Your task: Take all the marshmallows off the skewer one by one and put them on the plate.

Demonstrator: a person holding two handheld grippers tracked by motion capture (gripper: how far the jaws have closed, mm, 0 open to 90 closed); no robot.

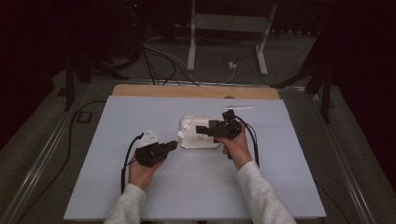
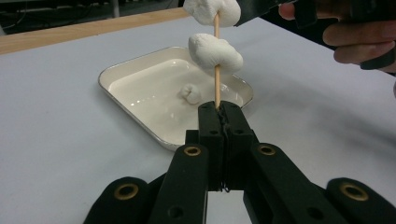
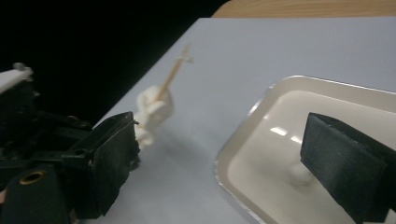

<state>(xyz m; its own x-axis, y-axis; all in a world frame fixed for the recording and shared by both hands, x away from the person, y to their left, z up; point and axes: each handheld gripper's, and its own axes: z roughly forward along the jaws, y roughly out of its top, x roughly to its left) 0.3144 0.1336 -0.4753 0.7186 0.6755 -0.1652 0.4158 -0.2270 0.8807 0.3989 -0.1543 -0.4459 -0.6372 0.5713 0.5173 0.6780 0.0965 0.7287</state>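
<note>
My left gripper [image 2: 219,109] is shut on the lower end of a wooden skewer [image 2: 216,84] and holds it upright. Two white marshmallows [image 2: 215,52] are threaded on the stick, the upper one at the top edge of the left gripper view. Behind it a shallow white tray [image 2: 149,88] holds one small marshmallow [image 2: 191,93]. My right gripper [image 3: 224,140] stands open, with nothing between its pads, above the tray's [image 3: 327,100] near rim and beside the skewered marshmallows [image 3: 152,112]. In the high view the left gripper [image 1: 175,145] is left of the tray [image 1: 201,146] and the right gripper [image 1: 198,129] is over it.
The tray rests mid-table on a pale blue-grey mat [image 1: 140,116], with a wooden table edge [image 1: 196,91] behind. A thin white strip [image 1: 238,107] lies at the back right. Cables and a stand's legs [image 1: 229,42] are on the floor beyond the table.
</note>
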